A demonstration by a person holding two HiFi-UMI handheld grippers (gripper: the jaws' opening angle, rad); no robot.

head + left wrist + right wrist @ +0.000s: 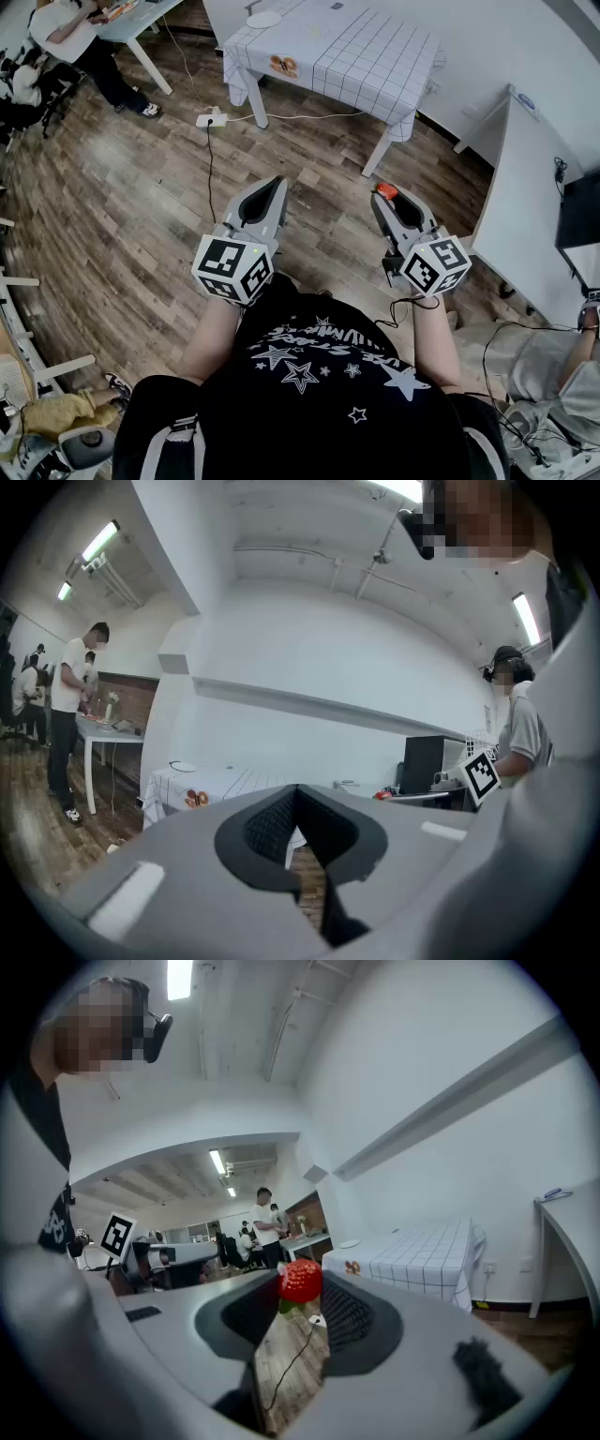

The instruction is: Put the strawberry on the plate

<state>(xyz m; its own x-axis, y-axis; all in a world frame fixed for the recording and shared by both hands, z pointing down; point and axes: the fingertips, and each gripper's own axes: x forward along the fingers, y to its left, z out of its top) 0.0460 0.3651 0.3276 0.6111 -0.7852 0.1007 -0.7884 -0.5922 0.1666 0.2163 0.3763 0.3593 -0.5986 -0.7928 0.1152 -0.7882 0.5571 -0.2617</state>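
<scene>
Strawberry (301, 1281) pinched between the tips of the right gripper (388, 198) and held in the air, left gripper (276, 184) jaws closed together with nothing between them, white plate (264, 19) well apart, far ahead on the checked table (356, 56).

Ahead of you the wooden floor (141, 187) lies open right up to the checked-cloth counter (366, 47). A power strip (212, 120) and its cable (209, 173) lie on the floor by the counter's near leg. A white desk (530, 197) stands near your right tool (386, 194).
</scene>
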